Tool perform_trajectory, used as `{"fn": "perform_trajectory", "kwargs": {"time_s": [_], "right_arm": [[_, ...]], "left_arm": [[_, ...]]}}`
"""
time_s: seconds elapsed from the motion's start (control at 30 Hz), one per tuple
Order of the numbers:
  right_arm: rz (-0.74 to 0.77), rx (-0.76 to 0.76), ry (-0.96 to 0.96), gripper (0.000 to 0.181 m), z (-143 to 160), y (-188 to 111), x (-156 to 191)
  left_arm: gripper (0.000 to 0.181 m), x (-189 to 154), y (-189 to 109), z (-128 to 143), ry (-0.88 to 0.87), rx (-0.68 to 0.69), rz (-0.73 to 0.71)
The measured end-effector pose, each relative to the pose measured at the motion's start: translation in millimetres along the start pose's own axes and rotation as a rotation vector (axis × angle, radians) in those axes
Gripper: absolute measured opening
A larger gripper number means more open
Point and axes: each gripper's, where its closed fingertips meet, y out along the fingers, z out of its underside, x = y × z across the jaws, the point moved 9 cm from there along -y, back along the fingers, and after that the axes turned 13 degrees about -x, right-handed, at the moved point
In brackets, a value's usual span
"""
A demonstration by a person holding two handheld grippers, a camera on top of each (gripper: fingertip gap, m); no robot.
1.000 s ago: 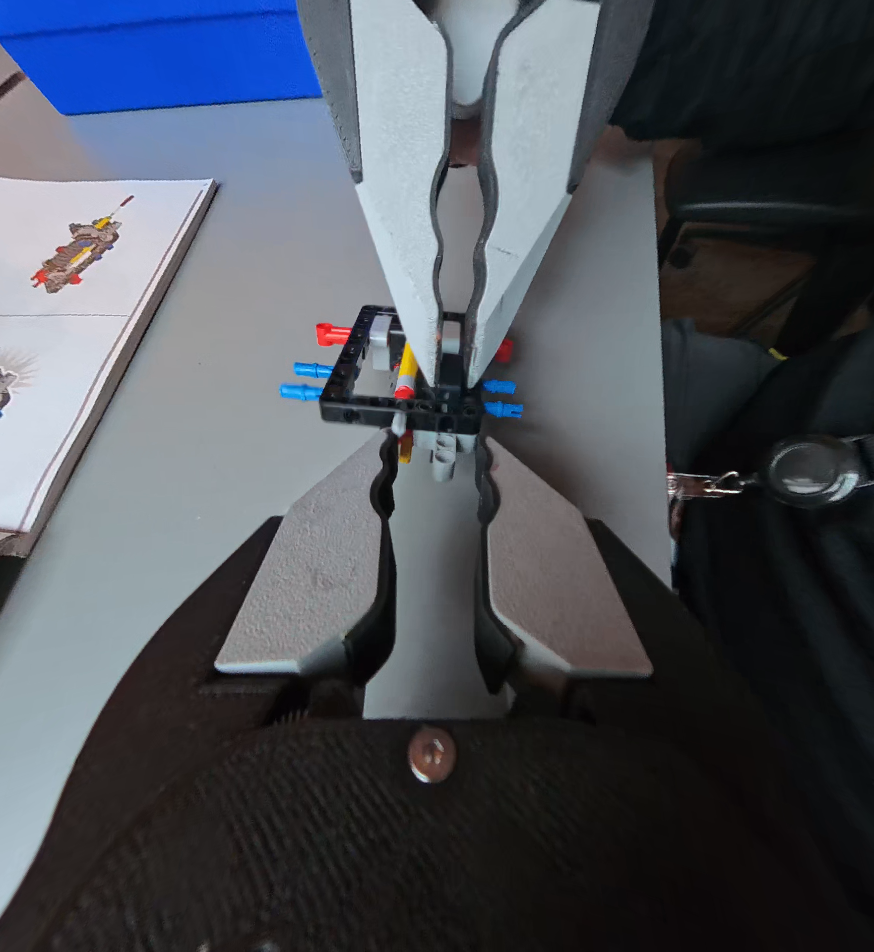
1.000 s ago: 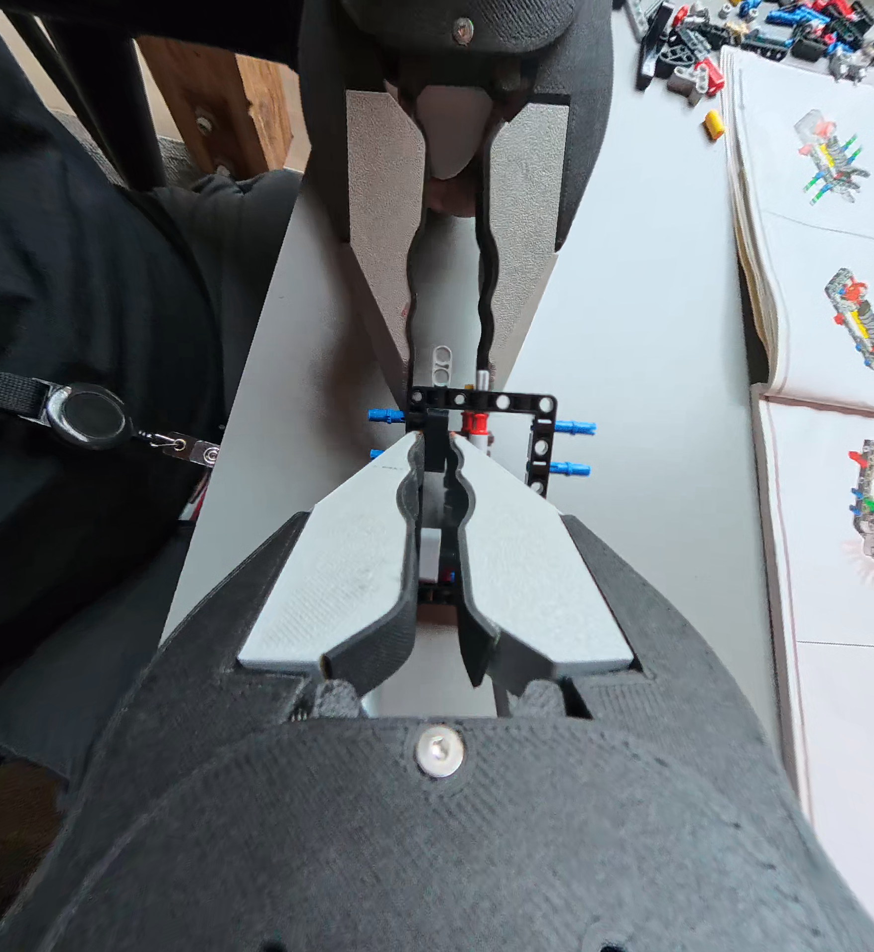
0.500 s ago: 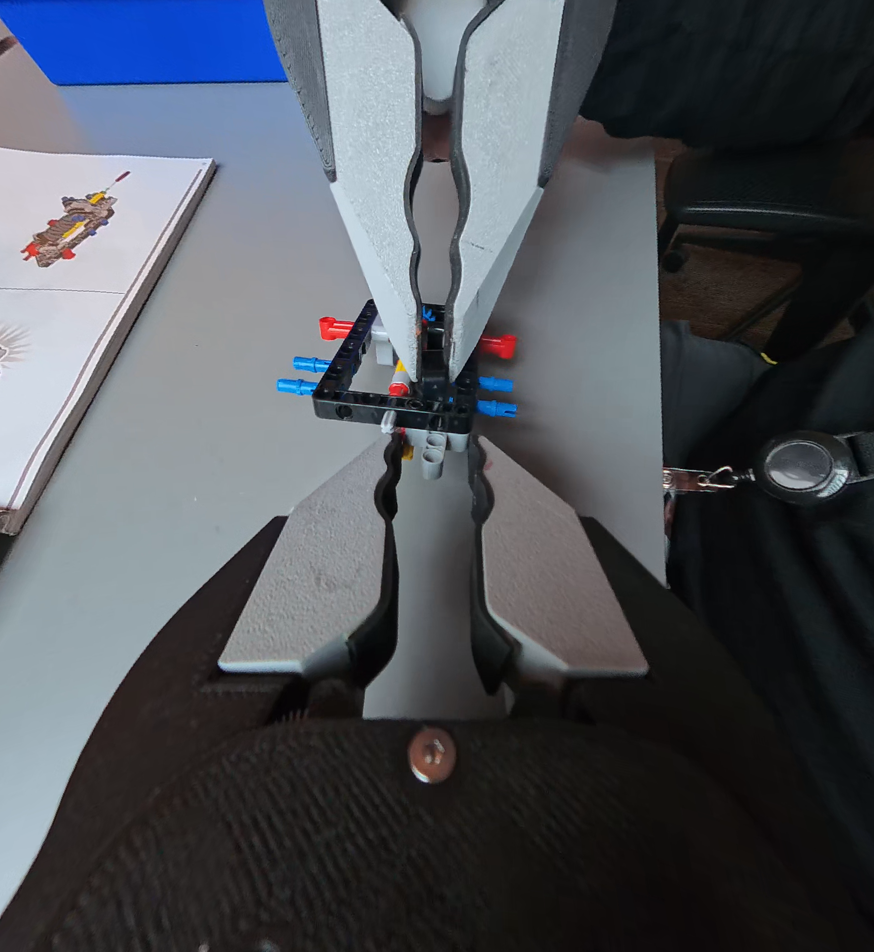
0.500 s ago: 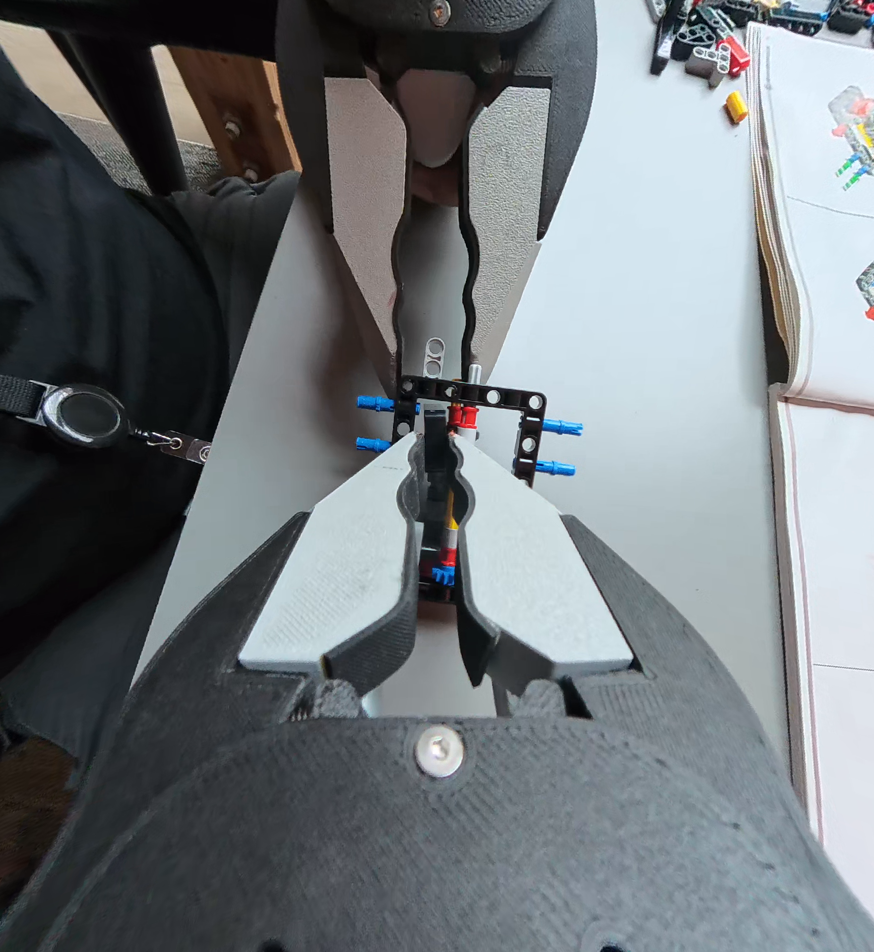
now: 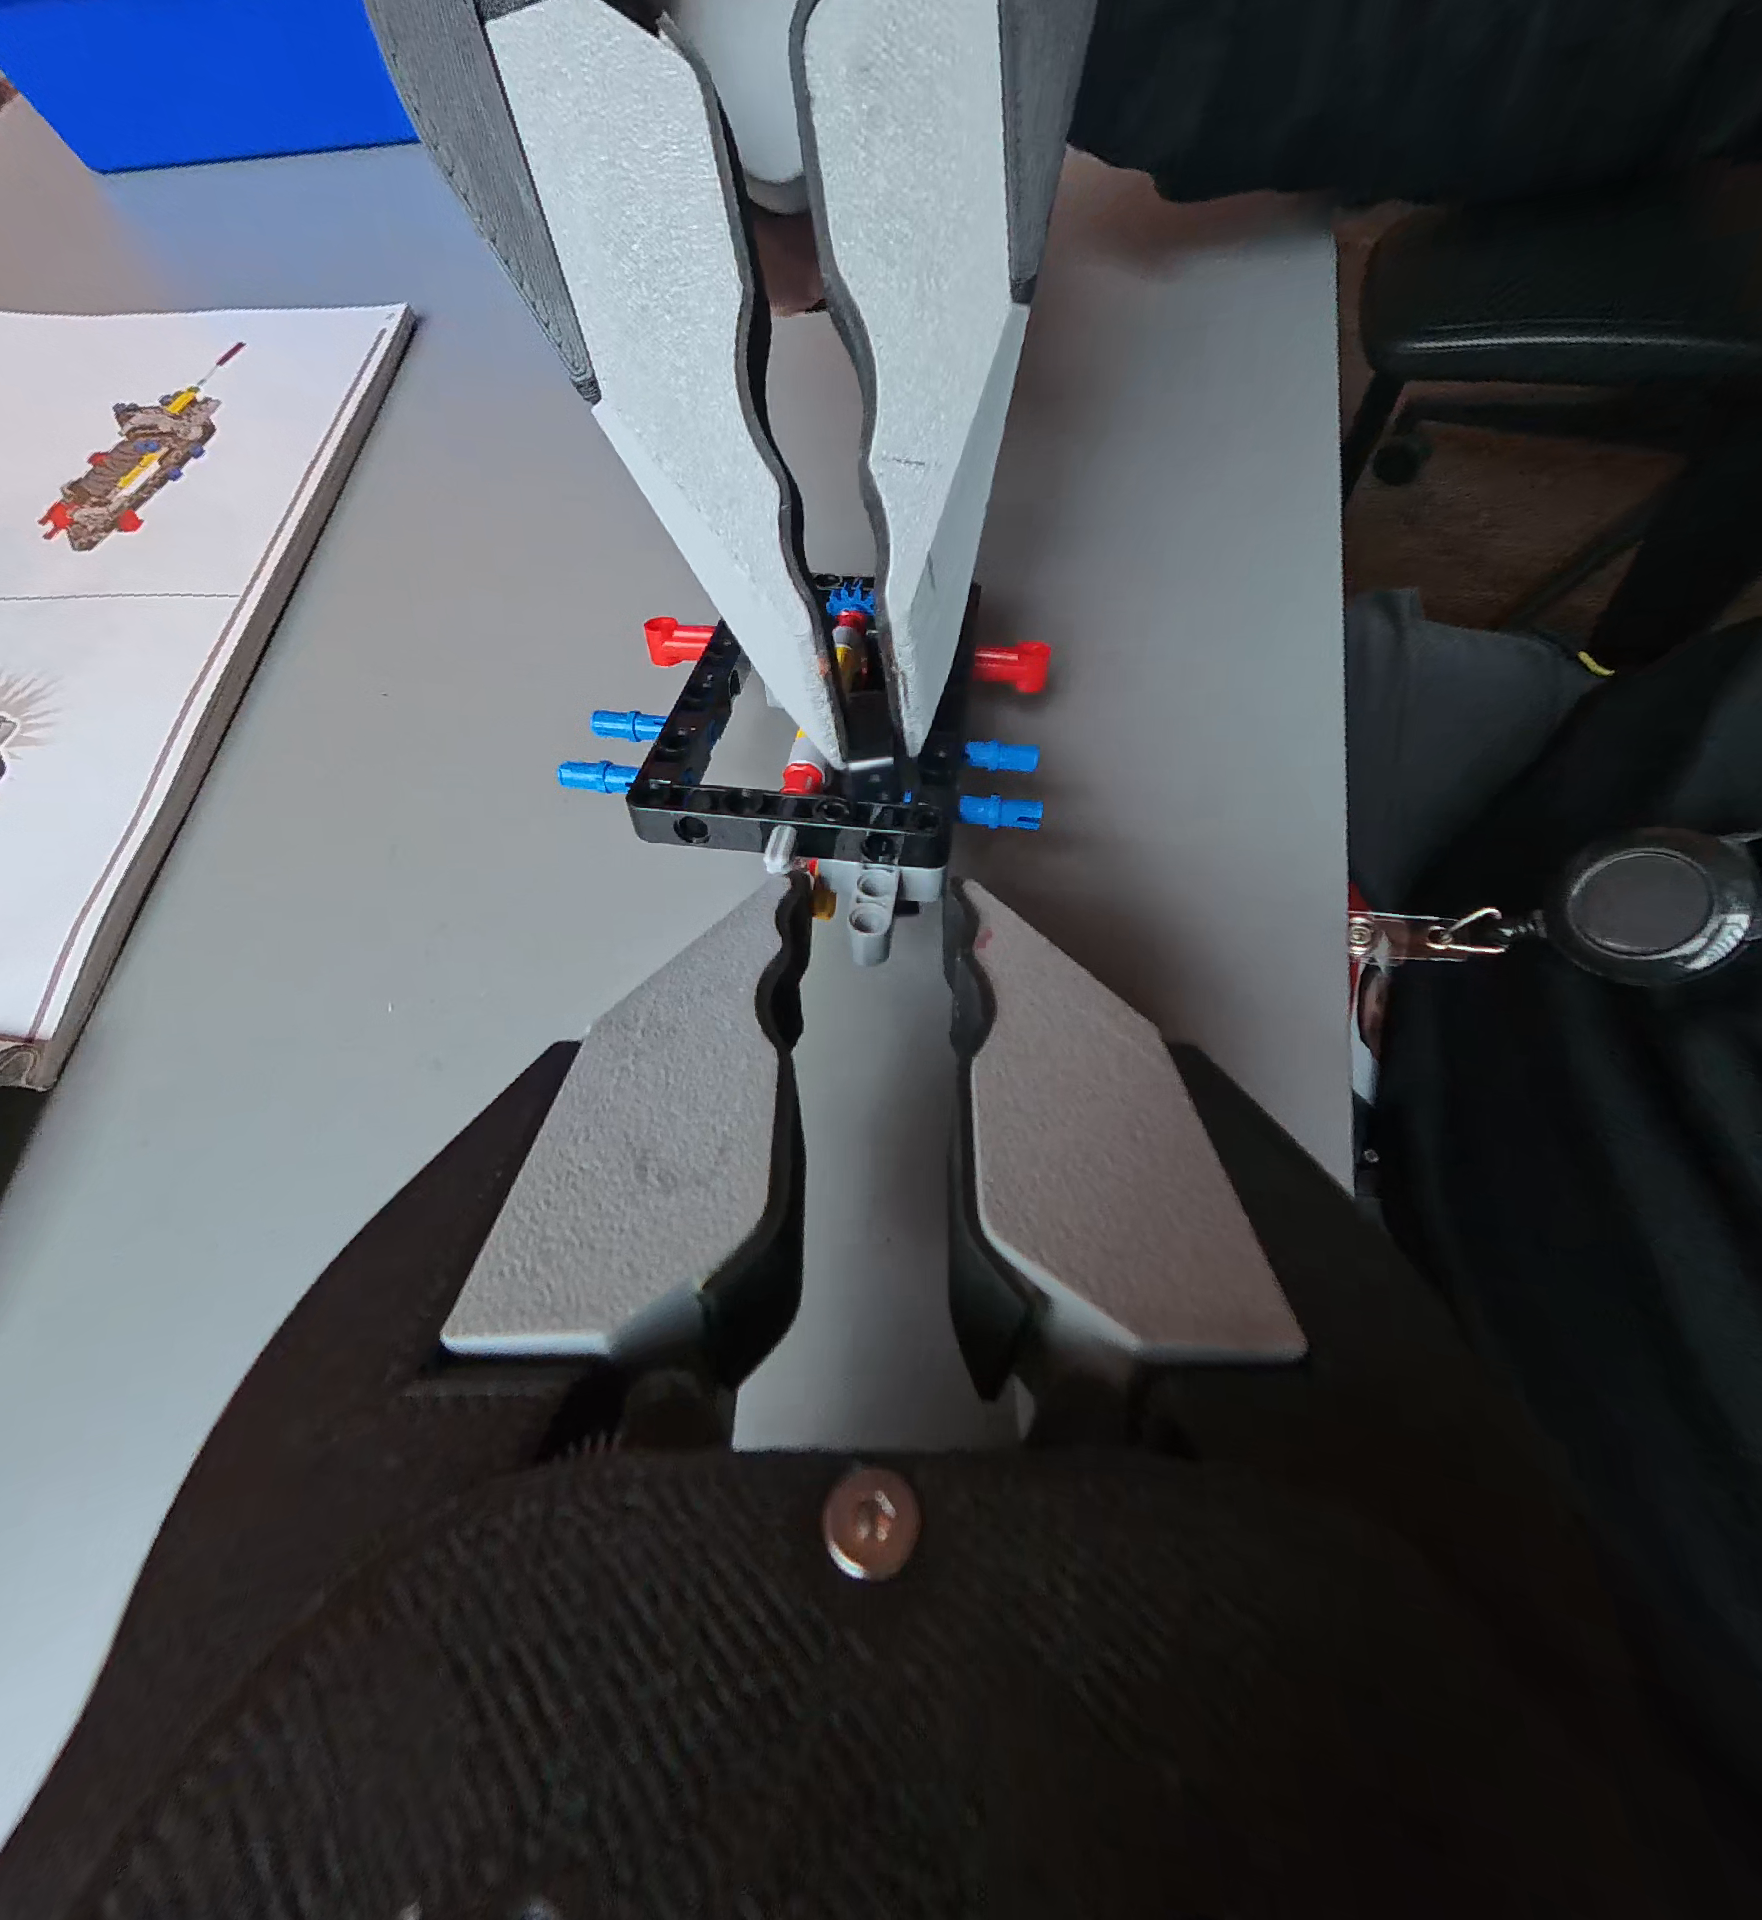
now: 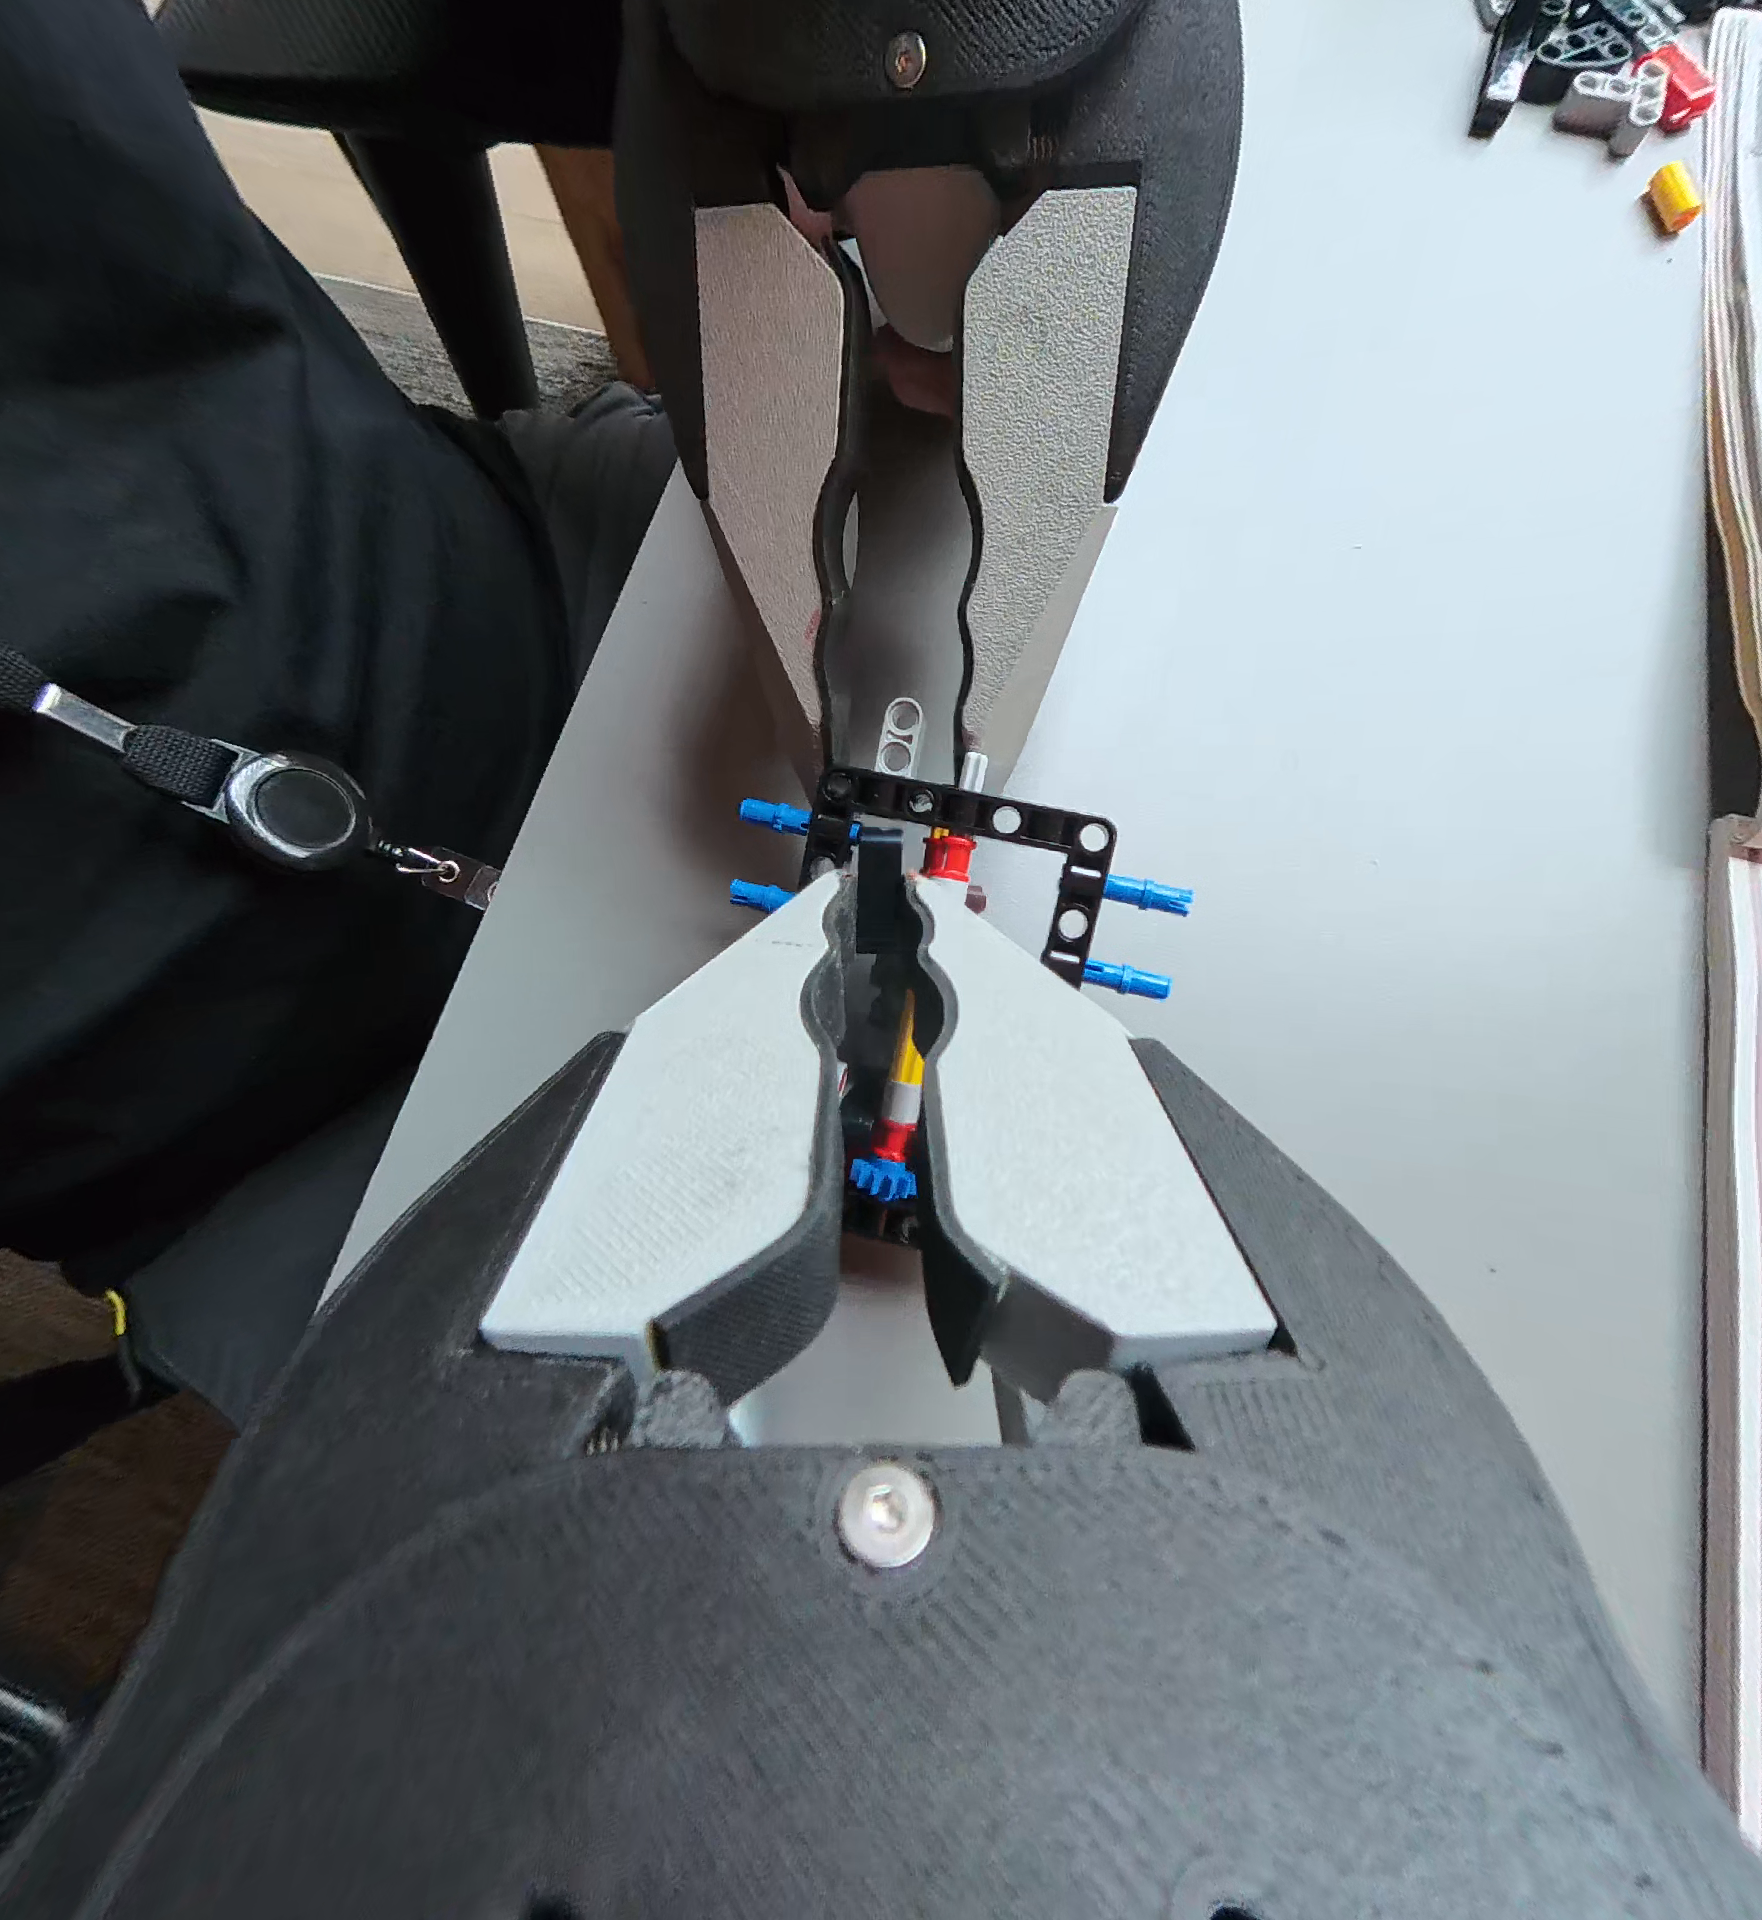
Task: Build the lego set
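Left wrist view: the left gripper [image 5: 872, 894] is held open just beside the black frame [image 5: 783, 816]. The frame [image 6: 970, 810] is clamped by the right gripper [image 6: 882, 894] above the grey table [image 6: 1376, 623].

Lego frame [image 5: 783, 816] on table [image 5: 389, 831], right of booklet [image 5: 129, 623].

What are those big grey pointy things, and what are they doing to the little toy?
They are grabbing tools. A person holds one in each hand, and each carries a camera looking along its two fingers, so each picture shows one tool near and the other facing it. The right gripper is shut on a black lego frame with blue pegs and red pegs sticking out. The left gripper is open, with a small grey piece of the model between its fingers. An instruction booklet and loose pieces lie on the grey table.
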Motion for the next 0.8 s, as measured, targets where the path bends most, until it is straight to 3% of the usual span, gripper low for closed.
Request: {"fn": "perform_trajectory", "kwargs": {"time_s": [0.17, 0.43, 0.8], "right_arm": [[-0.061, 0.021, 0.036, 0.015, -1.6, 1.5, 0.9], [-0.081, -0.060, 0.178, 0.009, 3.8, 0.4, -7.5], [-0.027, -0.079, 0.125, 0.005, 4.2, -1.0, -8.6]], "left_arm": [[0.022, 2.5, 0.3, 0.5, -0.034, 0.004, 0.011], [0.022, 3.6, 0.3, 0.8, -0.043, 0.005, 0.008], [0.022, 3.1, 0.7, 1.3, -0.036, 0.013, 0.008]]}}
